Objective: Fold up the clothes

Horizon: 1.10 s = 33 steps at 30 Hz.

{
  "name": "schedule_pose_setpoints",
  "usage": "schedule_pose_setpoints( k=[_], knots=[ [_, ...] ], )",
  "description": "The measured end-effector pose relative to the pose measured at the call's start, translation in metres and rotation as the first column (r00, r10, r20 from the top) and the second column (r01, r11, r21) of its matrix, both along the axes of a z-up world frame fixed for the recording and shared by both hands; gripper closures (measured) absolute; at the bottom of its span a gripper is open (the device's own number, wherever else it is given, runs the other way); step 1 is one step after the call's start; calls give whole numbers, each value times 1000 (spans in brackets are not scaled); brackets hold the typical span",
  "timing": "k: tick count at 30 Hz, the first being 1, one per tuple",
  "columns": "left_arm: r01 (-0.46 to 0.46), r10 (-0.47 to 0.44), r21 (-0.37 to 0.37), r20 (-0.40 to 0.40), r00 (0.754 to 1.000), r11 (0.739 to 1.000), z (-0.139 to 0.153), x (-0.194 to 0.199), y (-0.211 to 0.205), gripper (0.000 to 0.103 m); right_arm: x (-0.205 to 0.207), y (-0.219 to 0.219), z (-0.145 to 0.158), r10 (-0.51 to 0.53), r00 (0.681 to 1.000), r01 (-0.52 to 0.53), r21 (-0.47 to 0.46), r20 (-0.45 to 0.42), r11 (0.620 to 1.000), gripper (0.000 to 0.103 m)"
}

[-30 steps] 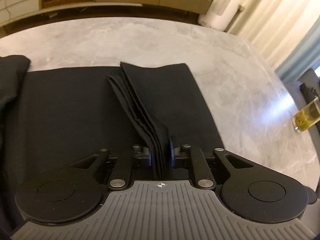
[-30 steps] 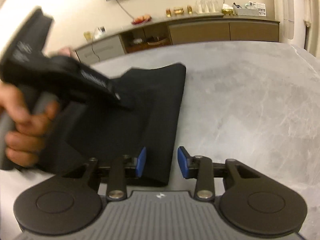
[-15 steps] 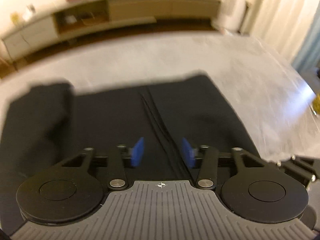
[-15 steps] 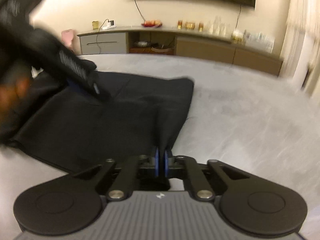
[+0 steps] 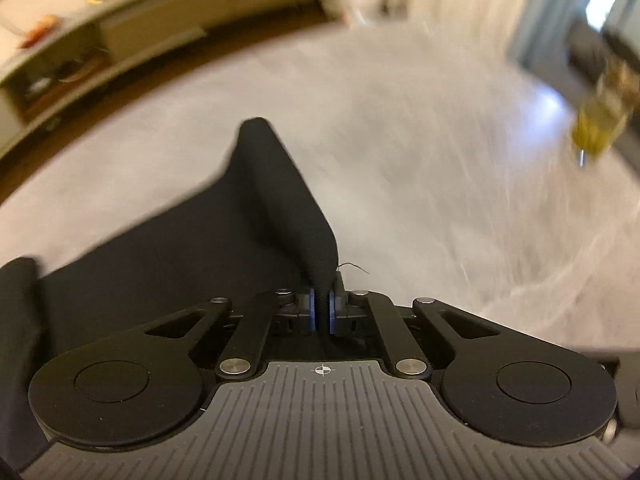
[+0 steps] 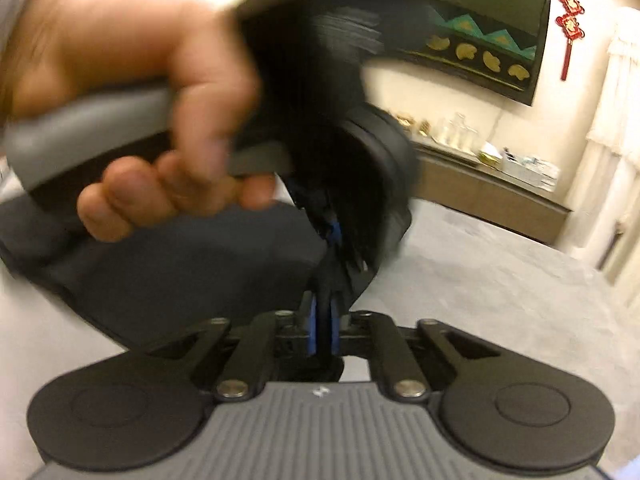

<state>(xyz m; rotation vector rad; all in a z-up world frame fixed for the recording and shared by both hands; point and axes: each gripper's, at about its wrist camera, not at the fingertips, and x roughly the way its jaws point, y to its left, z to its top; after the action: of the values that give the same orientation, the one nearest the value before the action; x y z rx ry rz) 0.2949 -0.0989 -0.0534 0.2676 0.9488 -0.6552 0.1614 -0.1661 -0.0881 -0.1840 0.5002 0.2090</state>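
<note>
Cloth: black garment lies on the grey worktop, spreading ahead and to the left of the left gripper; a folded edge rises from the flat part straight into that gripper.

Left gripper: pads are pressed together on the thick folded edge. Half a second ago they stood apart over the flat cloth, so the grip is fresh.

Right gripper: in its own view the right gripper has a bunch of the same cloth between its blue pads; its jaws are opening slightly, yet the fabric still fills the gap and looks pinched.

Hand: the person's left hand and its tool sit close in front of and above the right gripper, far nearer than a second ago, when that tool was off to the left.

Change: both grippers have re-gripped one end of the garment and the edge has lifted off the worktop; both views are blurred with motion.

Meaning: judged from this, a new fold has begun, with the lifted end likely to be carried over the flat part ahead.

Risk: the thick stack may slip out of the loosening right gripper.

Nearby: blurred yellow glass stands far to the right, well apart from the cloth.
</note>
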Motion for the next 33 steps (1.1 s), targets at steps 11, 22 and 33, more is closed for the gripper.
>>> schedule_pose_setpoints(
  k=[11,22,33],
  knots=[
    [-386,373,-94,-132,919,918,-35,15,191,59,6,-3,6,106,985,-60,312,-133,948,42],
    [-359,338,-192,-135,931,913,-52,16,173,97,13,26,-26,99,967,-31,279,-233,960,45],
    [-358,328,-354,-145,934,864,-35,4,199,54,19,13,-17,54,978,20,345,-204,939,47]
  ],
)
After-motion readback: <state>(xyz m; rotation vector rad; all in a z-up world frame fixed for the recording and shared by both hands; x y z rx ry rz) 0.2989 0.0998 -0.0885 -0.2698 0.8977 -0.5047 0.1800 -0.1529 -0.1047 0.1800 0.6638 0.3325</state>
